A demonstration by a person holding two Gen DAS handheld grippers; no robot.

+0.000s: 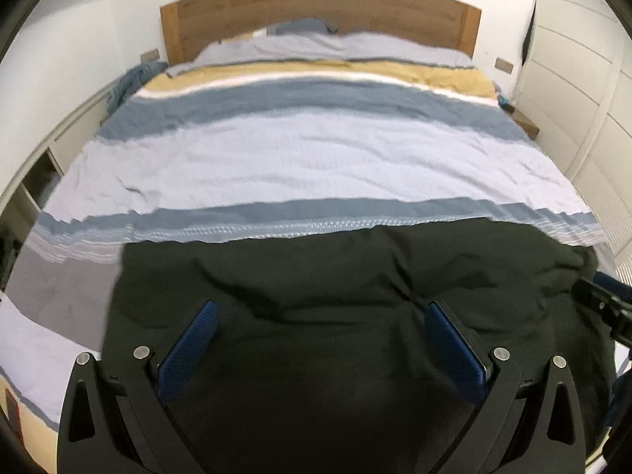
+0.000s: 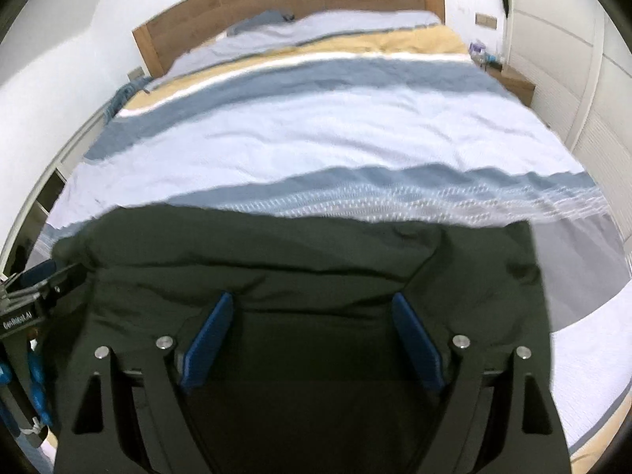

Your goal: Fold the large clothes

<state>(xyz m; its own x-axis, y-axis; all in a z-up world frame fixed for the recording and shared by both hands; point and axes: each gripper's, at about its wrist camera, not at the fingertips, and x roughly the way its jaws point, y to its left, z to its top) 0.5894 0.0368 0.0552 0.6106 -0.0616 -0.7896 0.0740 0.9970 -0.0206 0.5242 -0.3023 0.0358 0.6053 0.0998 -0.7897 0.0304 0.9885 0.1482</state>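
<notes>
A large black garment (image 1: pixel 335 264) lies spread on the near end of the bed, with creases across it and a fairly straight far edge. In the left wrist view my left gripper (image 1: pixel 320 312) hovers over the garment's middle with its blue pads (image 1: pixel 197 347) wide apart and nothing pinched between them. In the right wrist view the same garment (image 2: pixel 296 245) fills the lower half, and my right gripper (image 2: pixel 313 300) stands open above it, its pads clear of the cloth. Each gripper shows at the edge of the other's view: the right gripper (image 1: pixel 604 308), the left gripper (image 2: pixel 39 288).
The bed carries a duvet (image 1: pixel 308 158) striped in pale lilac, blue-grey and yellow, with pillows under a wooden headboard (image 1: pixel 320 12). A wooden nightstand (image 2: pixel 513 83) and white wardrobe doors (image 1: pixel 584 91) stand on the right, and open shelving (image 1: pixel 35 181) on the left.
</notes>
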